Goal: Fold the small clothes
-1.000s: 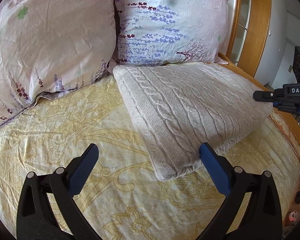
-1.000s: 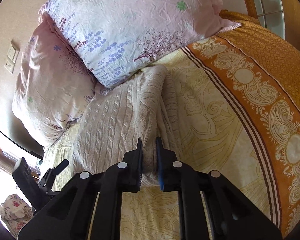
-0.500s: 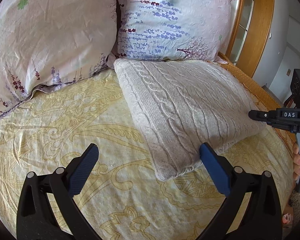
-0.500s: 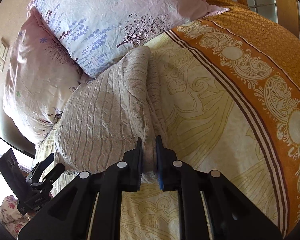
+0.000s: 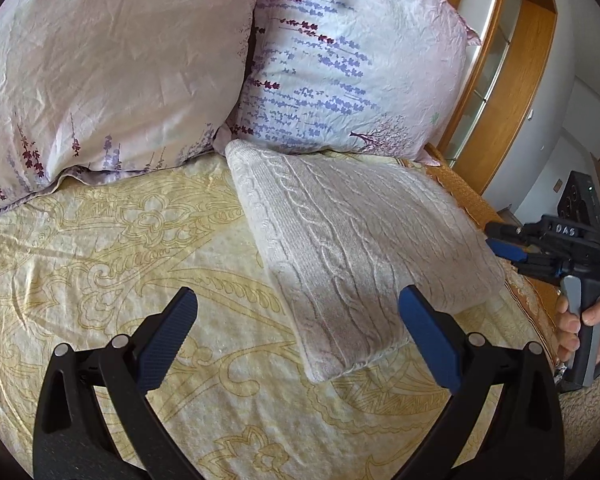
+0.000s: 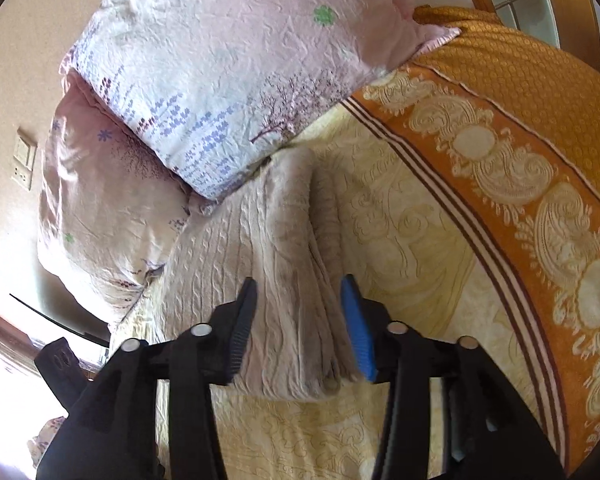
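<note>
Folded cable-knit sweater (image 5: 352, 248) lies flat on bed's yellow patterned bedspread (image 5: 120, 248), far end touching lavender-print pillow (image 5: 352, 60) at head of bed, near orange-bordered side edge. Second pillow (image 5: 112, 60) beside first. Left gripper (image 5: 300, 336) above bedspread at sweater's near corner, jaws spread wide, nothing between. Right gripper (image 6: 300, 320) at sweater's side edge, jaws spread apart either side of stacked folds (image 6: 296, 300), not pinching. Right hand (image 5: 588, 320) on gripper handle.

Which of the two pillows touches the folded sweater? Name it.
The lavender-print pillow nearer the wooden frame; the folded sweater butts against it, while the pinker pillow lies apart.
</note>
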Demonstrator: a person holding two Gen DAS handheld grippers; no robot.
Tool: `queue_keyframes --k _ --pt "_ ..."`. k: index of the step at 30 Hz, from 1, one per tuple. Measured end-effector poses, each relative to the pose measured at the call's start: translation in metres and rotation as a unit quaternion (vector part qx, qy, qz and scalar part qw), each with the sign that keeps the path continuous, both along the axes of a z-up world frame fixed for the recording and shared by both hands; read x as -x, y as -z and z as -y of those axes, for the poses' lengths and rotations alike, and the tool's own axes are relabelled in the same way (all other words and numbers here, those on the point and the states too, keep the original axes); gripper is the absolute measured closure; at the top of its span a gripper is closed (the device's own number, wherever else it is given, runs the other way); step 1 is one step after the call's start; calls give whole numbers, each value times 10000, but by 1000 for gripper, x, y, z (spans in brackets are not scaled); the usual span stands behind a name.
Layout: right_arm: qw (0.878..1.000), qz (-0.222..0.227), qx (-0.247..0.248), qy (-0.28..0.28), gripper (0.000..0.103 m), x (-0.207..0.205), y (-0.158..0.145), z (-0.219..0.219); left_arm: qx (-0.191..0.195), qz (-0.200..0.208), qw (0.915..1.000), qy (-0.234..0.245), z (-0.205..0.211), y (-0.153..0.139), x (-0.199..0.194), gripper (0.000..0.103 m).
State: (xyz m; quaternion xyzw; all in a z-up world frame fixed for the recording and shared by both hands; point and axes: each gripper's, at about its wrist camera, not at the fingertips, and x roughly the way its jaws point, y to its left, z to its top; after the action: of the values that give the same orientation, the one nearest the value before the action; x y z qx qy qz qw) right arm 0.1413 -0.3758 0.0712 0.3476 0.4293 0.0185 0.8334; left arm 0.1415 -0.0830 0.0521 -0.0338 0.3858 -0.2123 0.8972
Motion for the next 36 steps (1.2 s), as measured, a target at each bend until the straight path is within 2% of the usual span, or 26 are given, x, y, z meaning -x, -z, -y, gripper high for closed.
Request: queue_keyframes --k 1,6,8,10,12,13,15,18,20,24,27,28,33,36 --pt "10000 -6 11 -23 40 -9 -1 3 -41 -107 9999 -22 1 -1 -7 2" --pt "9994 -79 -302 -128 41 -47 9 10 -14 -587 9982 -129 8 -3 -43 2" --pt "9996 -136 -190 -185 52 -58 13 8 115 -732 9970 -230 8 -3 -56 2" --pt "9993 -234 -174 -251 53 -66 21 4 254 -903 9951 -323 7 -1 -66 2" --pt "9984 -298 -174 -439 83 -71 30 -2 407 -1086 9926 -359 7 4 -73 2" --pt "9982 -281 20 -535 92 -72 32 -7 453 -1155 9916 -355 7 6 -76 2" --pt "9976 -175 479 -458 94 -71 28 -9 475 -1241 9905 -347 10 11 -77 2" --pt "9988 -145 443 -141 95 -72 28 3 477 -1261 9905 -282 14 14 -78 2" --pt "9991 -279 309 -123 95 -75 35 9 460 -1243 9908 -259 18 14 -79 3" --pt "9995 -118 -52 -293 91 -64 29 13 412 -1198 9917 -242 21 14 -81 4" --pt "9984 -98 -506 -212 61 -54 28 26 472 -1242 9909 -202 23 15 -86 5" --pt "9981 -127 -569 -206 47 -51 29 28 522 -1283 9902 -165 24 16 -87 10" --pt "9951 -441 -795 -385 44 -48 40 30 768 -1506 9856 -25 29 20 -94 20" --pt "9918 -576 -988 -566 44 -51 48 25 810 -1542 9847 -25 30 21 -96 21"
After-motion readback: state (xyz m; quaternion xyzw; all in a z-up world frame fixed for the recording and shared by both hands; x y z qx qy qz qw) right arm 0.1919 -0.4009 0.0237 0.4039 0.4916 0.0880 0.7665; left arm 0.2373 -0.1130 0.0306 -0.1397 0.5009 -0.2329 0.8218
